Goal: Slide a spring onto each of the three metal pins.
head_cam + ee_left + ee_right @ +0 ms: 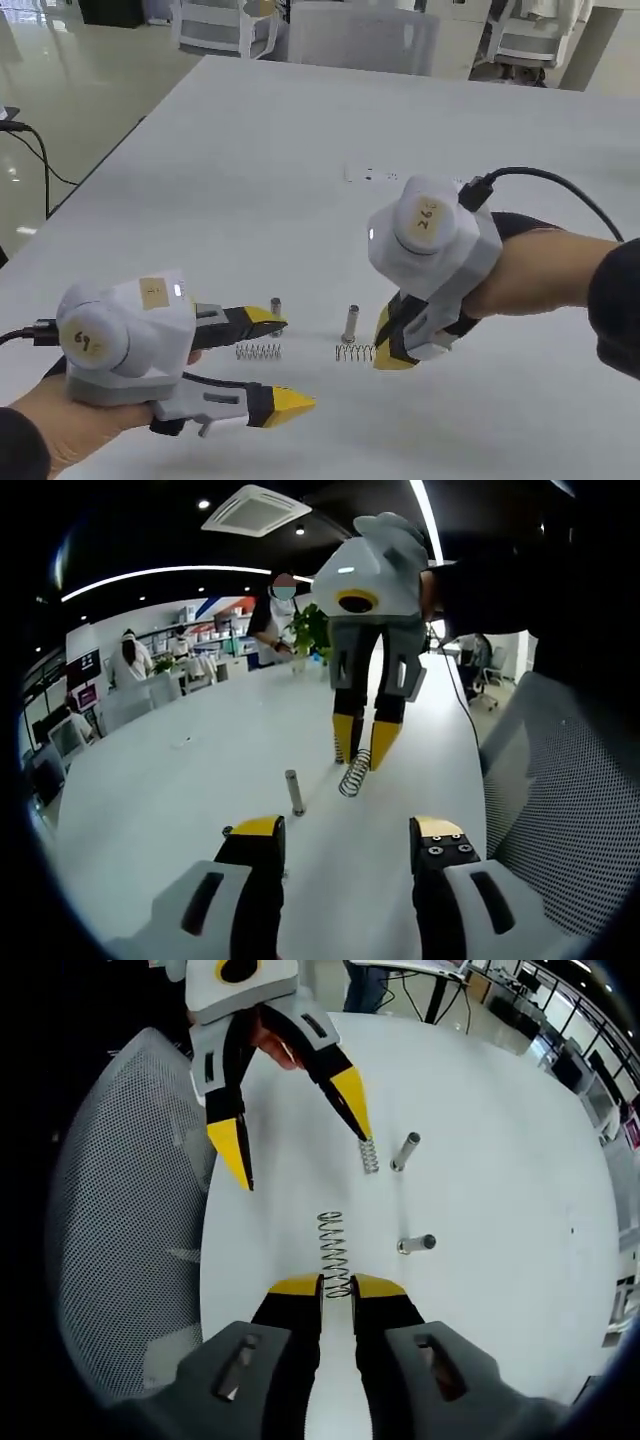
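Here two springs (334,1250), two pins (415,1244)

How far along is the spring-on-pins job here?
Nothing looks done: both short upright metal pins in view stand bare. In hand: the right gripper pinches one end of a coiled wire spring lying on the white table. The left gripper hangs open by a second spring. All fitting remains.

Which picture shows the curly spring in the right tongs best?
The right gripper view: the coiled silver metal spring lies full length, one end pinched in the yellow-tipped right tongs. The head view shows it small, partly behind those tongs; the left gripper view shows it small, slanted.
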The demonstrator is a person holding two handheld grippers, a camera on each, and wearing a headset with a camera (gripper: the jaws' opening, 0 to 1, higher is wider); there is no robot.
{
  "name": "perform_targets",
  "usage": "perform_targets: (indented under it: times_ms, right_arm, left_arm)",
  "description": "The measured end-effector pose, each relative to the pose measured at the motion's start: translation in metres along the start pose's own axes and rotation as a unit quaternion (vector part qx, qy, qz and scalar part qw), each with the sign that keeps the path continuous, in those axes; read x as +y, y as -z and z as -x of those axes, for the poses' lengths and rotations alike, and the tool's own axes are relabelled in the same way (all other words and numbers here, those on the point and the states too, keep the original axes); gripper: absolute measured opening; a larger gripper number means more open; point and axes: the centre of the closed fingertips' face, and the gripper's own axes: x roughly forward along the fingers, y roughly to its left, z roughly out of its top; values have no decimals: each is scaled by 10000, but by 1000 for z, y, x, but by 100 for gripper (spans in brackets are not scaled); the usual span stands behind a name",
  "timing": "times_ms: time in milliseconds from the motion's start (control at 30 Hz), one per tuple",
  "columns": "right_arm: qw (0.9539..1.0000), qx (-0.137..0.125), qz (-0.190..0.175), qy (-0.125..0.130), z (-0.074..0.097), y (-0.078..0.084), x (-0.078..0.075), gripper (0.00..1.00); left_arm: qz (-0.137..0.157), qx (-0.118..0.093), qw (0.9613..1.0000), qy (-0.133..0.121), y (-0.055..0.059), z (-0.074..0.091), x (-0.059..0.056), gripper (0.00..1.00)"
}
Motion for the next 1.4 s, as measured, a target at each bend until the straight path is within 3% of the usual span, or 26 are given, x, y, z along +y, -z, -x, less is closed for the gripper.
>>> perform_targets:
  times_ms: [500, 1133, 1400]
  right_arm:
    - [9999, -13, 152, -8, 1, -11, 8, 13]
    - [9993, 19, 355, -77, 1, -12, 16, 13]
    - [9990, 42, 426, -125, 2, -12, 20, 13]
  left_arm:
    - [-185, -24, 9994, 294, -9, -21, -10, 39]
    - [-383, -83, 9978, 534, -13, -25, -22, 14]
    - [-458, -39, 9972, 582, -12, -25, -24, 9]
